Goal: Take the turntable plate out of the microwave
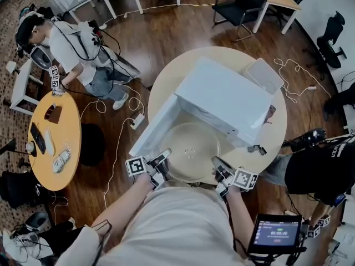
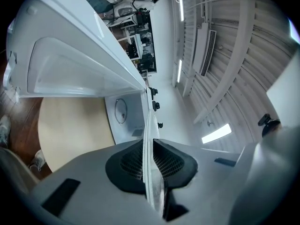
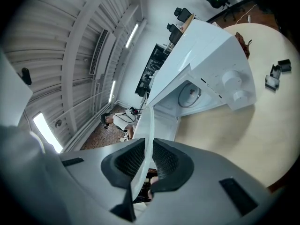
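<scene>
The turntable plate (image 1: 191, 148) is clear of the open microwave (image 1: 222, 96), left tongs (image 1: 161, 158) and right tongs (image 1: 217, 164) both clamped on its rim, seemingly just needing setting on the surface (image 1: 166, 77).

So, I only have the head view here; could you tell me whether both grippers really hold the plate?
Observer: Yes. In its own view, the left gripper has its jaws shut on the plate, seen edge-on.
Operator: Thank you. And the other side?
Observer: The right gripper pinches the rim the same way.
Operator: Is anything inside the microwave?
Observer: The microwave cavity shows a ring on its floor.
</scene>
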